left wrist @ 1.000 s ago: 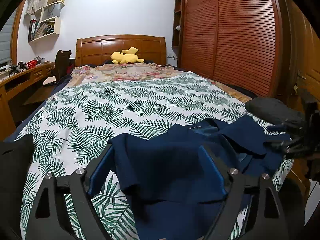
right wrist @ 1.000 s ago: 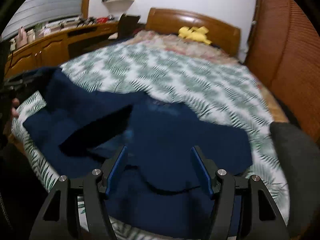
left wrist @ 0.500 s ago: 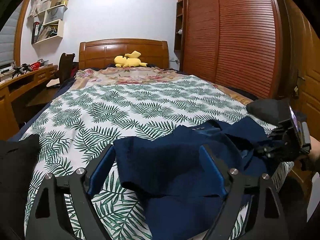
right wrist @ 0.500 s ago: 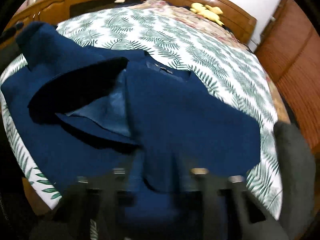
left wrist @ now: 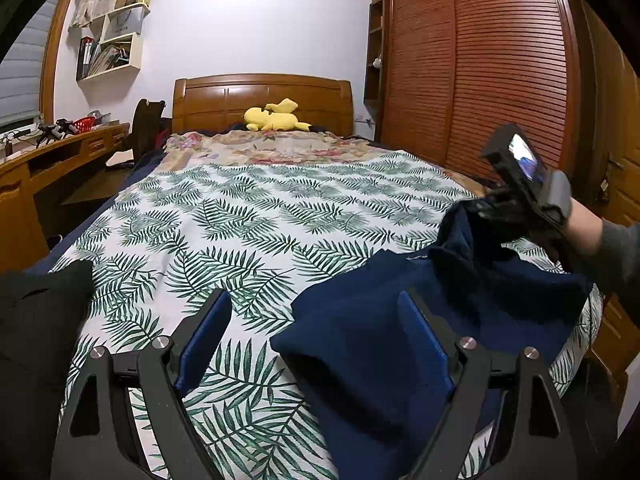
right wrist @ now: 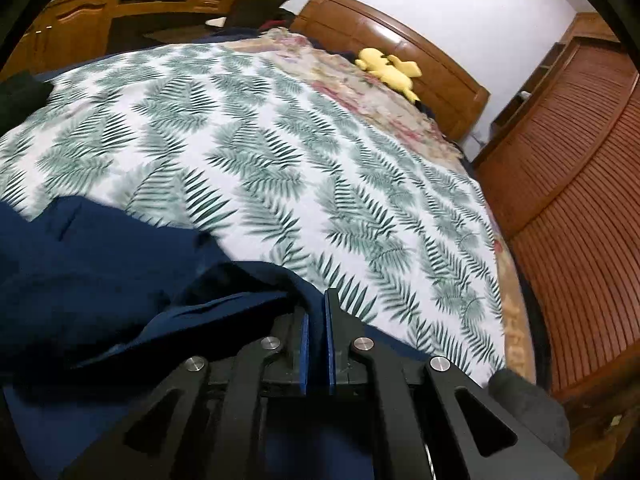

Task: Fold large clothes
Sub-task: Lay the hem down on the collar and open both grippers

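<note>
Bedroom, with a wide bed [left wrist: 248, 216] under a fern-print cover filling the middle of both views, wooden headboard at the far end, louvred wardrobe doors down the right side. Navy garment [left wrist: 400, 344] bunched at the lower right of the left wrist view, near the foot edge of the bed, partly folded over itself. Changed within the last second: right claw [right wrist: 316, 336], open over the cloth a second ago, now pinched together on a fold of the navy fabric, and lifted with it toward the right edge of the left wrist view, where a hand [left wrist: 580, 232] and grey sleeve carry it. Probably the start of spreading or straightening before any real fold; little of the task done so far. Left claw [left wrist: 320, 340] wide apart, low over the near edge of the garment, one finger over bare cover, the other over cloth, gripping nothing. Around: black clothing [left wrist: 36, 320] at lower left, a dark grey bundle [right wrist: 528, 404] at the lower right of the right wrist view, a yellow plush toy [left wrist: 276, 118] by the headboard, a table [left wrist: 48, 156] with clutter along the left wall. Nothing on the open middle of the cover; only the two side bundles near enough to snag a spread sleeve.
</note>
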Action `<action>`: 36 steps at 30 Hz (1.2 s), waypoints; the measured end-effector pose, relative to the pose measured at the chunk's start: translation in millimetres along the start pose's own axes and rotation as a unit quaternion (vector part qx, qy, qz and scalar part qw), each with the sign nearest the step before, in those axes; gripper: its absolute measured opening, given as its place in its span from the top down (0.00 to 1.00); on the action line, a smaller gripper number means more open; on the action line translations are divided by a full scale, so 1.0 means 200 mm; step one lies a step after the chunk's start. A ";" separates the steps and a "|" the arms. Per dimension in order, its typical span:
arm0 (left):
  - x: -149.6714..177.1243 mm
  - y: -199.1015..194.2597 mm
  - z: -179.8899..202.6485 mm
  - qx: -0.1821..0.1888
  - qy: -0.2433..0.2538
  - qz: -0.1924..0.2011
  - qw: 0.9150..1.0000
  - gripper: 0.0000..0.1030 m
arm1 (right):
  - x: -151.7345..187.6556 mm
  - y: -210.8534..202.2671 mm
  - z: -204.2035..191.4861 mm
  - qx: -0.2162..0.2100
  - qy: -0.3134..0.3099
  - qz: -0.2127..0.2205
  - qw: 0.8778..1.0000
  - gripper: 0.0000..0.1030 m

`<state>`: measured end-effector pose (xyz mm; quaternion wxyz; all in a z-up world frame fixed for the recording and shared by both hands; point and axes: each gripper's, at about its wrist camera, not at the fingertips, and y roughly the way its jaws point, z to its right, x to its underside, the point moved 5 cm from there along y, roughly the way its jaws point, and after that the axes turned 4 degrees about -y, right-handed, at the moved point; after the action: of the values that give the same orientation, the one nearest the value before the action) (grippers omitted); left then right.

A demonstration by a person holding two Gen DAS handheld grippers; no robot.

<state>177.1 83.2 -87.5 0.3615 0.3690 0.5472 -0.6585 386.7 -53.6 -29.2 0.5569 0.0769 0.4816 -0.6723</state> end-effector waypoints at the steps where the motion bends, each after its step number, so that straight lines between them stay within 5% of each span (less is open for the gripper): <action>1: 0.00 0.01 0.00 -0.002 0.001 -0.003 1.000 0.17 | -0.02 0.05 -0.01 0.002 0.007 -0.004 1.000 0.86; 5: 0.03 0.05 -0.02 -0.008 0.009 -0.016 1.000 0.17 | -0.04 0.16 -0.02 0.007 0.019 -0.020 1.000 0.56; 7: 0.04 0.06 -0.02 -0.009 0.011 -0.023 1.000 0.17 | -0.02 0.18 -0.03 -0.009 0.030 -0.029 0.999 0.49; 16: 0.08 0.09 -0.04 -0.015 0.013 -0.049 0.999 0.17 | 0.19 -0.08 -0.07 -0.069 0.054 0.015 0.996 0.44; 25: 0.08 0.08 -0.13 -0.034 -0.009 -0.045 0.998 0.17 | 0.31 -0.38 -0.41 -0.178 -0.006 0.060 0.982 0.42; 36: 0.10 0.06 -0.20 -0.043 -0.020 -0.043 0.998 0.17 | 0.39 -0.38 -0.47 -0.292 0.108 0.037 0.950 0.42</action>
<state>181.9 118.8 -114.7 0.3592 0.3163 0.5833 -0.6563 255.4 -42.7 -86.3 0.5239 0.0006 0.7109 -0.4692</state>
